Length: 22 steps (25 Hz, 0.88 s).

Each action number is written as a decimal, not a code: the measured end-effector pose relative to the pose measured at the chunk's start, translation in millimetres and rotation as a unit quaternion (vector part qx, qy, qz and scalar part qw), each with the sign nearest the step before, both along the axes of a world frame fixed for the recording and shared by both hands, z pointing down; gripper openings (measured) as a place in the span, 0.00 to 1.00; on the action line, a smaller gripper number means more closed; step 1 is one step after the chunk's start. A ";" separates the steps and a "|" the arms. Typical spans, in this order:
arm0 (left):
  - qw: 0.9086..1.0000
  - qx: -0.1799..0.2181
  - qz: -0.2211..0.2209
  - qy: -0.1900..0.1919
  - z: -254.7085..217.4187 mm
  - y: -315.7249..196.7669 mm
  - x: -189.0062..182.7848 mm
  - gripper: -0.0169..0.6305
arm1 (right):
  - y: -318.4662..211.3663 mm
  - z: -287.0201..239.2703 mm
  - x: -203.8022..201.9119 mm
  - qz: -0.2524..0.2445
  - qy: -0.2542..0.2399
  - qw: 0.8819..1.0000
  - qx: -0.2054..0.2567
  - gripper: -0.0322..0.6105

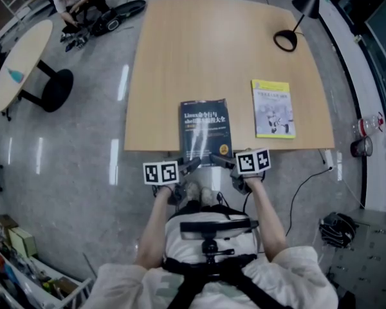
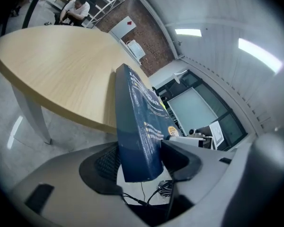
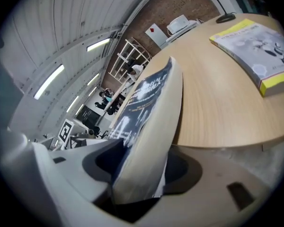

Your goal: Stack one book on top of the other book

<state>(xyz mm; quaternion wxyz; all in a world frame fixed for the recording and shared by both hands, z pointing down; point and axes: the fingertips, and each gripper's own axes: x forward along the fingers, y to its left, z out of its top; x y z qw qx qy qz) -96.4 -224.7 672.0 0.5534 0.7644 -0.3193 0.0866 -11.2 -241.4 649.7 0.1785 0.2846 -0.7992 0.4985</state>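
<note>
Wood table (image 1: 199, 50) up front, your left gripper (image 1: 185, 168) and right gripper (image 1: 222, 162) both clamped onto the dark blue book (image 1: 204, 126), near edge.

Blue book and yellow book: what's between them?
Only bare table lies between the blue book and the yellow book, shown in the head view.

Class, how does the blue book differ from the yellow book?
The blue book overhangs the table edge; the yellow book lies wholly on it. The left tool and right tool clamp the blue book; the yellow book is untouched. Both lie cover up.
</note>
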 end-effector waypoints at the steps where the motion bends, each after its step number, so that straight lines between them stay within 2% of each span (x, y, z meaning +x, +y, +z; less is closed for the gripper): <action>1: 1.000 0.010 -0.001 -0.004 -5.2 -1.3 -1.2 0.43 | -0.1 -4.3 -1.3 -0.002 -0.003 1.000 0.006 0.45; 6: 0.998 0.054 0.000 -0.012 -30.5 -14.4 -7.4 0.43 | -6.6 -25.6 -8.3 -0.006 -0.011 0.999 0.043 0.44; 14: 0.993 0.121 -0.007 0.007 -72.4 -37.5 -11.0 0.43 | -30.7 -72.1 -12.7 -0.022 0.013 0.992 0.122 0.44; 18: 0.988 0.153 0.005 0.006 -95.6 -55.7 5.0 0.43 | -44.7 -96.7 3.3 -0.010 0.011 0.988 0.154 0.44; 22: 0.986 0.164 0.019 0.002 -108.7 -65.3 29.9 0.43 | -52.4 -108.7 28.6 0.002 0.011 0.986 0.167 0.45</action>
